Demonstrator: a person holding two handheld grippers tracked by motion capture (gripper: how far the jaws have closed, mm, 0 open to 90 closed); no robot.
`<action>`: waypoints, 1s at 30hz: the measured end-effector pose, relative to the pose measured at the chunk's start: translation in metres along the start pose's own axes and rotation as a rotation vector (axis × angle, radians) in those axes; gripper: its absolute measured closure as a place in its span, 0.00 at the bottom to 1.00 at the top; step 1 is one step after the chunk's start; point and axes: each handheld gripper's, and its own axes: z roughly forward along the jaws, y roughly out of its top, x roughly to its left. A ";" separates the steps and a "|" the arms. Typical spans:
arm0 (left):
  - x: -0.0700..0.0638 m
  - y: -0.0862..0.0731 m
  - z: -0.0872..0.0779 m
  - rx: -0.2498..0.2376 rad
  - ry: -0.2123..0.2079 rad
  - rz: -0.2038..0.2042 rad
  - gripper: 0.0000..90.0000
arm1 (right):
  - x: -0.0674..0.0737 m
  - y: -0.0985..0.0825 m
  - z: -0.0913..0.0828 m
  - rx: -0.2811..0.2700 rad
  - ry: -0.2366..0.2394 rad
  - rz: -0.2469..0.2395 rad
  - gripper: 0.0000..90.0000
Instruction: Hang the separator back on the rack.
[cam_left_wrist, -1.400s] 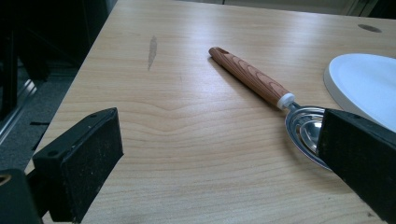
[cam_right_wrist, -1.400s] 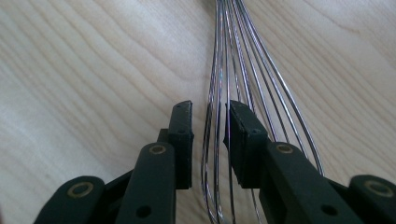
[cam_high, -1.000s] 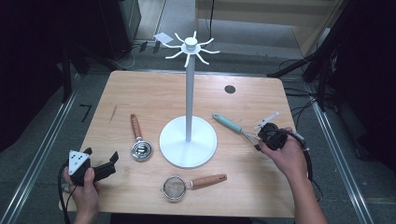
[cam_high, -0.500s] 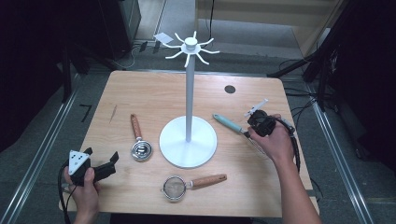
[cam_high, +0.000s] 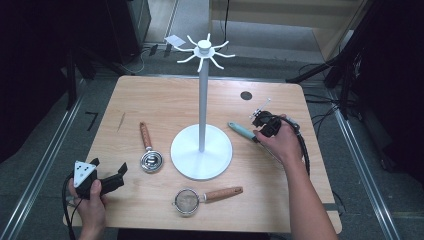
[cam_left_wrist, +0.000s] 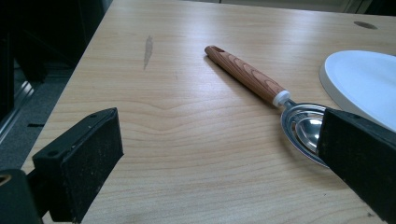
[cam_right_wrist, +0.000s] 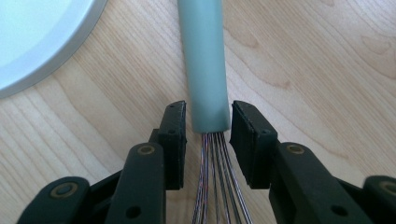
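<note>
A whisk (cam_right_wrist: 208, 70) with a pale green handle lies flat on the wooden table (cam_high: 165, 107), right of centre in the high view, its handle pointing toward the round white base of a tall hanging stand (cam_high: 202, 150). In the right gripper view, the handle runs up the middle of the frame and its wire loops fan out toward the bottom edge.

The right gripper (cam_right_wrist: 208, 140) sits low over the whisk, its two black jaws straddling the spot where the handle ends and the wires begin. The jaws have just been opening a little; a narrow gap shows on each side, so the whisk is between them but not yet pinched.

To do this pickup well, the jaws should probably close on the solid handle just above the wires, not on the springy wires, which could slip or bend. Keeping the gripper centred and level with the table should stop the handle rolling away.

At the lower left of the high view, the left gripper (cam_high: 107, 172) rests near the table's edge, jaws spread wide and holding nothing. Just ahead of it lies a metal scoop (cam_left_wrist: 280, 100) with a wooden handle. A small mesh strainer (cam_high: 200, 198), also wood-handled, lies at lower centre. The stand's pole rises to a ring of white hooks (cam_high: 204, 50) at the top centre, all bare.
</note>
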 end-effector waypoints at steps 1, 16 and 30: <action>0.000 0.000 0.000 0.000 0.000 0.001 0.01 | 0.000 0.002 0.001 0.007 0.004 -0.001 0.75; 0.001 0.000 0.000 -0.001 -0.006 -0.003 0.01 | -0.001 0.023 0.022 0.139 0.019 -0.009 0.76; 0.003 0.000 -0.001 -0.003 -0.014 -0.019 0.01 | 0.000 0.028 0.025 0.211 0.043 0.001 0.78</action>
